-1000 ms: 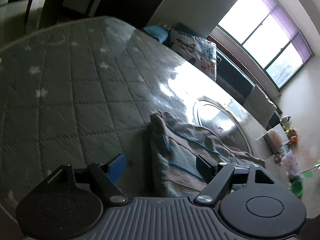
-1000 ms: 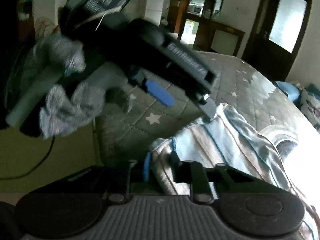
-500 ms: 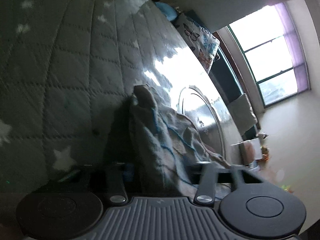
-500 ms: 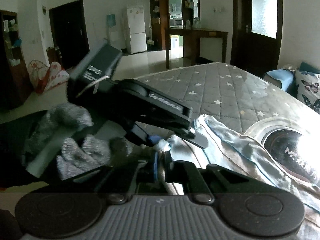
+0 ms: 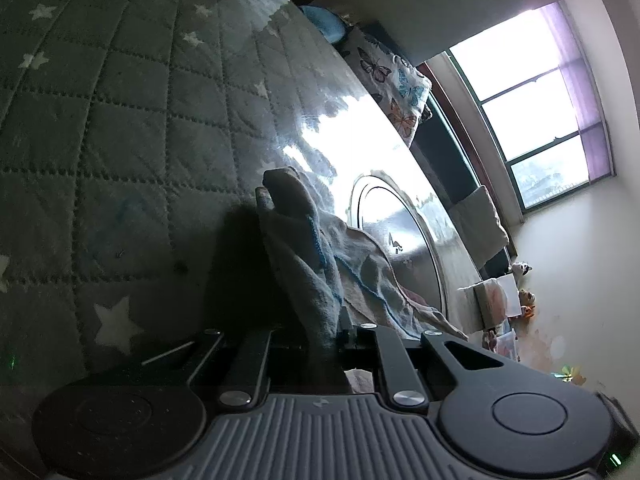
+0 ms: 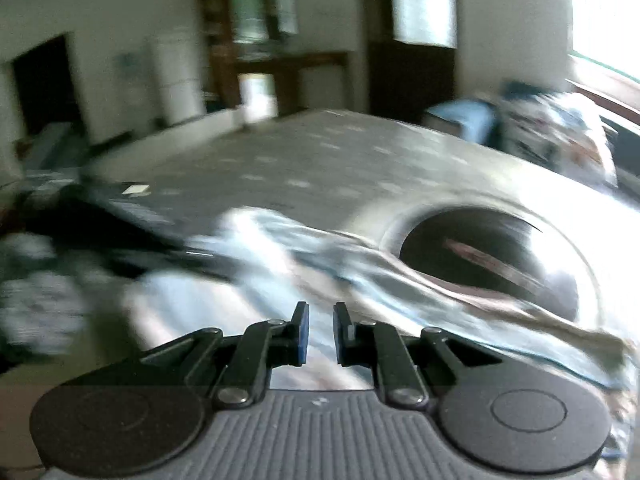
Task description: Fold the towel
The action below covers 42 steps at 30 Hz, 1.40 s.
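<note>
Left wrist view: the left tongs (image 5: 320, 336) have just closed on a towel (image 5: 320, 248) edge; the towel lies on the quilted mattress (image 5: 120, 120). Right tongs (image 6: 319, 330) stand nearly closed above the blurred towel, grip indeterminate.

Grey quilted mattress (image 5: 120, 128): stitched cloth, white star print, glossy where window light strikes. Pale striped towel (image 5: 316, 256): soft cloth with a rough, nubbly pile and blue lines. Black left gripper (image 5: 324, 338): matt plastic with small bright metal pivots. Butterfly-print cushion (image 5: 396, 88): smooth printed cloth.
</note>
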### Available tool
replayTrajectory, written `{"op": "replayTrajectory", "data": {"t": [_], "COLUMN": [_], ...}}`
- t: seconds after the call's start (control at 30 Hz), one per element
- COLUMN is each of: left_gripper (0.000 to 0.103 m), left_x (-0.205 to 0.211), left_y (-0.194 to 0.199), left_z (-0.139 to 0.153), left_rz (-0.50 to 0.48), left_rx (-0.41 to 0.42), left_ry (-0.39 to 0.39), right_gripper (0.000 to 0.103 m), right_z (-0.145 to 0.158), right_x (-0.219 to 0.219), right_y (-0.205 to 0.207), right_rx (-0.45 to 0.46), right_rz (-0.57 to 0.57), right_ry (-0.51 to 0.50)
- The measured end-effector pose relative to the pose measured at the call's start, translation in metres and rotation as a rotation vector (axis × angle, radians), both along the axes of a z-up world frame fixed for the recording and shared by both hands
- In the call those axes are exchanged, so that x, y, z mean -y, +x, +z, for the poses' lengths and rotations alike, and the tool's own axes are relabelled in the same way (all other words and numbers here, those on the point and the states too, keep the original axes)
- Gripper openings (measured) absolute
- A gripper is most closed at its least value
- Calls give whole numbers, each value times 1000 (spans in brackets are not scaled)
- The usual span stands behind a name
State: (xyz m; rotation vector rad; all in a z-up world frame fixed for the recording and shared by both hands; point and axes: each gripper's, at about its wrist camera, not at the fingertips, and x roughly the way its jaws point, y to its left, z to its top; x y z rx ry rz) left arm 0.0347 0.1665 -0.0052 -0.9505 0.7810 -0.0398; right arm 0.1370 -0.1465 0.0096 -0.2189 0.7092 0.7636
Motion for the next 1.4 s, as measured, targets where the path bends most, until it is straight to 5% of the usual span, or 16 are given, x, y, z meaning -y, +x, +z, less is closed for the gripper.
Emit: {"op": "replayTrajectory", "data": {"t": [0.23, 0.57, 0.9, 1.2, 1.4], "left_gripper": [13, 13, 12, 11, 11], "left_x": [2, 22, 96, 196, 248], "left_y": [-1, 4, 42, 93, 121], "left_z": [11, 47, 103, 97, 86], "left_rz": [-17, -41, -126, -245, -281], "left_rx": [31, 72, 104, 30, -11], "left_ry": [5, 26, 122, 199, 248], "right_gripper": [12, 18, 65, 103, 103], "right_z": [-38, -52, -10, -14, -33], "right_x": [7, -1, 75, 177, 225], "right_y": [44, 68, 26, -2, -8], "right_rx": [-5, 15, 88, 89, 48], "right_rz": [-131, -162, -196, -324, -397], "right_ry": [-83, -64, -7, 16, 41]}}
